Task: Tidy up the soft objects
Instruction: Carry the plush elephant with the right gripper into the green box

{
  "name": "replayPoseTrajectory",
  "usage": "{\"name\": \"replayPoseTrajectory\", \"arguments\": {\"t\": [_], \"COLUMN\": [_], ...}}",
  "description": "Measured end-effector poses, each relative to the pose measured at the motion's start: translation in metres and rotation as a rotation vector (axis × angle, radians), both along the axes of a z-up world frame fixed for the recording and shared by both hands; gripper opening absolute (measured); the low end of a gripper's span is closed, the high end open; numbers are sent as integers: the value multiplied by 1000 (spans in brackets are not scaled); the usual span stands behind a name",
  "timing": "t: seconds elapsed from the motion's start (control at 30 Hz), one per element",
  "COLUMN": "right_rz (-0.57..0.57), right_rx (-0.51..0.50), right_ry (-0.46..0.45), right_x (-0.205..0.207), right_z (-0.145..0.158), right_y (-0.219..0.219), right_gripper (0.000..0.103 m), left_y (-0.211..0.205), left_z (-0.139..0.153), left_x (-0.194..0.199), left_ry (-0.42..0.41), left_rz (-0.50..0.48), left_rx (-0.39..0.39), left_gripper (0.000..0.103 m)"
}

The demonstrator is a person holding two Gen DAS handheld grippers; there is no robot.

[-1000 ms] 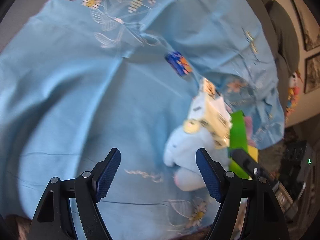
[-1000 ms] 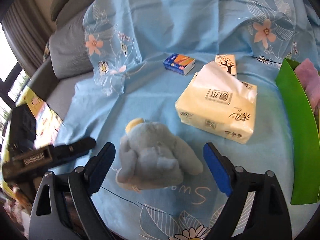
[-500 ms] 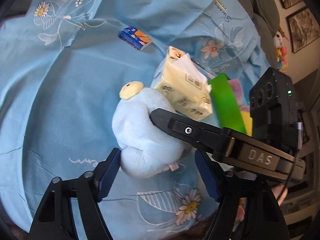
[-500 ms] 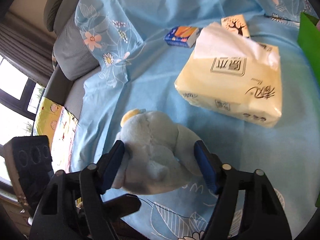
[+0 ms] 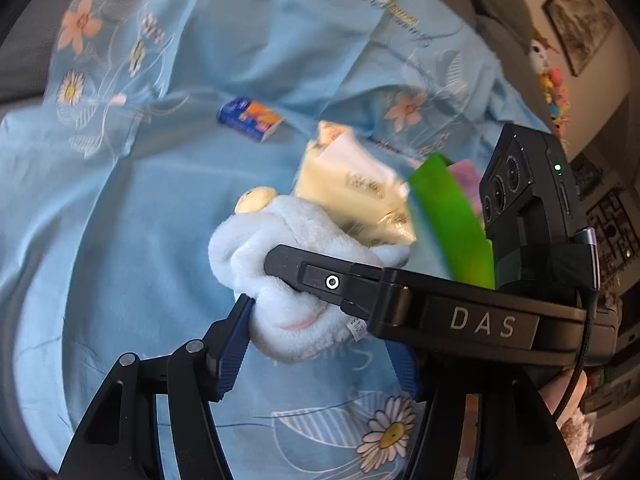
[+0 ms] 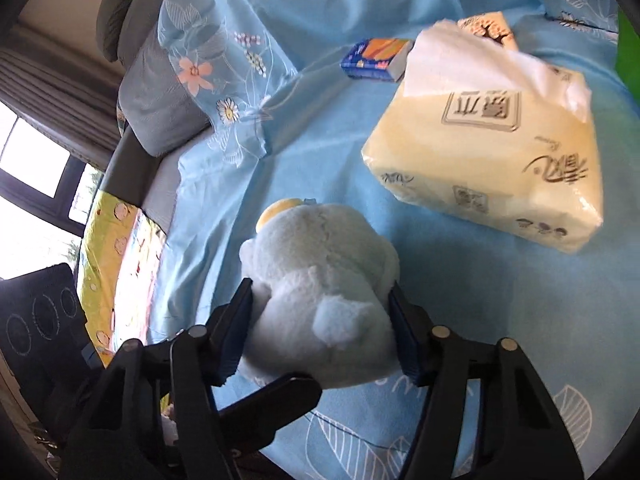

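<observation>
A pale blue plush toy (image 5: 288,232) with a yellow beak lies on the blue flowered sheet (image 5: 140,220). My right gripper (image 6: 320,300) is closing, and both blue pads press into the plush toy (image 6: 320,248) from its two sides. In the left wrist view one of its fingers (image 5: 320,280) lies across the toy. My left gripper (image 5: 320,340) is also closing around the toy's lower end. Its left pad touches the fur, while a strip of sheet shows before its right pad. One left finger (image 6: 276,400) pokes in under the toy.
A yellow soft tissue pack (image 6: 492,152) lies just beyond the toy. A small blue-orange packet (image 6: 374,56) and a small tree-printed packet (image 6: 486,26) lie farther back. A green bin (image 5: 448,216) holding something pink stands right of the pack. A grey cushion (image 6: 160,112) is at the left.
Both grippers have come in on the plush toy and their jaws have narrowed. The right pads, wide apart a second ago, now squeeze it. The left view has rolled and shifted over the toy.
</observation>
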State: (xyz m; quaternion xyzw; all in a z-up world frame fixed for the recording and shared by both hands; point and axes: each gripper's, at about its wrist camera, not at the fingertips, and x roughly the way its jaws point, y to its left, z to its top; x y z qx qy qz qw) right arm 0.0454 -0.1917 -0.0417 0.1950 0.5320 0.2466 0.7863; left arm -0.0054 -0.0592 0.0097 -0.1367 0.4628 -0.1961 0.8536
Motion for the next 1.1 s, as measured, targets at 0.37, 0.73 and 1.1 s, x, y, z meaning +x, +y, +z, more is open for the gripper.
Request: {"name": "replayPoseTrajectory", "arguments": {"t": [0.37,0.73,1.1], "right_rz": [-194,-484,-685], "right_rx": [14,-15,-22], "right_ry": [-211,-302,-291], "right_x": [-23,-9,16], "right_z": [77,118,109], "right_y": [-86,-193,-283], "right_gripper": [61,61,61], "left_y": [-84,-193,-280], "left_z": [56,80,59], "left_x": [9,69,114], "left_ry": [-206,-266,-228], "left_rz": [-193,-377,-522], "left_rx": [-18,-133,-121], "left_gripper": [63,63,63]}}
